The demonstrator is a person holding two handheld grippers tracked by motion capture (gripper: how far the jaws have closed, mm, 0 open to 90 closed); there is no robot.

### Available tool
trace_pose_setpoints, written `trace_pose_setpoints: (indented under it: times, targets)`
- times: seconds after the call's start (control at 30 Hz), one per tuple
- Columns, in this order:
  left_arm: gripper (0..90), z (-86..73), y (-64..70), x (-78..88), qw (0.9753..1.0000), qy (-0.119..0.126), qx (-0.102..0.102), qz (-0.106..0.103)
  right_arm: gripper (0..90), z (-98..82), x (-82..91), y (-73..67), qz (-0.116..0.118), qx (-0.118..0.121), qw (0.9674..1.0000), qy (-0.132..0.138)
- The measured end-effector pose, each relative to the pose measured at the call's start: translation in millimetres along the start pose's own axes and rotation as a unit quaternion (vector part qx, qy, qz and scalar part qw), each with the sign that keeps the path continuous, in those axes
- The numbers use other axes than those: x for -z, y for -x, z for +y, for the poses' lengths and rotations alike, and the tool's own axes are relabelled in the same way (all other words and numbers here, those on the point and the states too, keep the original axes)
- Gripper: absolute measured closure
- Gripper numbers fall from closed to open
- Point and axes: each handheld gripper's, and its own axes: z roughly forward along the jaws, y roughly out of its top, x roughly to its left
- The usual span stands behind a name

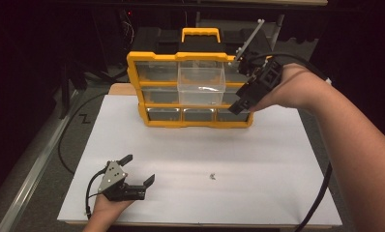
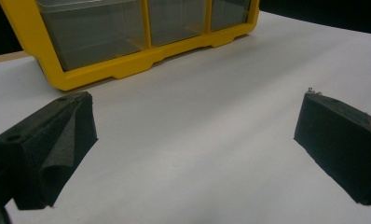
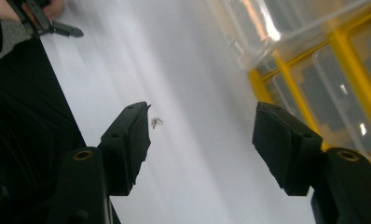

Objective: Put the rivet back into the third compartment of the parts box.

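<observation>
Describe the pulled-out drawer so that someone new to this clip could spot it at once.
Find the yellow-framed black organiser cabinet at the white board's far edge. In its middle row, one clear plastic drawer juts forward; its neighbours sit flush in the frame.

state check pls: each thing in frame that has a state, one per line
left gripper: open, empty, low over the white board near the front edge
right gripper: open, empty, raised beside the organizer's right side
organizer: upright at the back of the board
middle drawer: pulled out, clear
bottom-row drawers: pushed in
small metal part: loose on the board, ungripped
white board: flat on the table
</observation>
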Motion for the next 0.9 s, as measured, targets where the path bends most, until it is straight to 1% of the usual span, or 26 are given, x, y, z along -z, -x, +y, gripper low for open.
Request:
trace_pose_setpoints:
  times: [0.2,0.3,0.37,0.43,0.5,0.57,0.63,0.67,0.7,0.73,0.77,0.9]
  targets:
    - [0.3,-0.1,0.1,-0.9,1.0000,-0.002,-0.001,-0.001,27.9,-17.5,-19.1,-6.5,0.001,-0.005,1.0000,-0.008]
    - [0.3,-0.3,-0.5,-1.4,1.0000,-0.004,-0.002,-0.001,21.3,-27.1,-35.7,-11.2,0.006,-0.005,0.9999,-0.014]
    - [0.3,-0.4,-0.2,-1.2,1.0000,-0.005,-0.002,-0.002,16.2,-33.1,-46.3,-13.2,0.006,-0.010,0.9998,-0.017]
    - [0.3,-0.4,-0.1,-0.7,1.0000,-0.005,-0.003,-0.003,13.2,-38.1,-56.0,-14.5,0.010,-0.014,0.9996,-0.020]
    - [0.3,-0.4,0.0,-0.6,1.0000,-0.006,-0.005,-0.002,6.4,-43.4,-67.1,-16.1,0.011,-0.015,0.9996,-0.022]
    - [0.3,-0.4,0.2,-0.6,1.0000,-0.005,-0.006,-0.003,0.3,-48.7,-79.3,-17.5,0.005,-0.022,0.9994,-0.026]
    - [0.3,-0.4,0.0,-0.5,1.0000,-0.005,-0.006,-0.003,0.2,-52.3,-87.2,-18.2,0.001,-0.027,0.9993,-0.027]
    - [0.3,-0.4,0.0,-0.6,1.0000,-0.006,-0.006,-0.003,0.3,-56.3,-95.9,-19.0,-0.003,-0.032,0.9991,-0.030]
    - [0.3,-0.5,0.0,-0.8,1.0000,-0.005,-0.005,-0.002,0.3,-56.3,-95.9,-19.0,-0.003,-0.032,0.9991,-0.030]
    - [0.3,-0.5,0.0,-0.8,1.0000,-0.005,-0.005,-0.002,0.3,-60.4,-103.4,-19.8,0.002,-0.030,0.9991,-0.030]
    - [0.3,-0.5,0.1,-0.7,1.0000,-0.005,-0.006,-0.002,0.3,-60.4,-103.4,-19.8,0.002,-0.030,0.9991,-0.030]
    - [0.3,-0.3,0.9,-0.3,1.0000,-0.005,-0.004,-0.003,0.3,-68.8,-115.5,-22.6,0.005,-0.032,0.9991,-0.027]
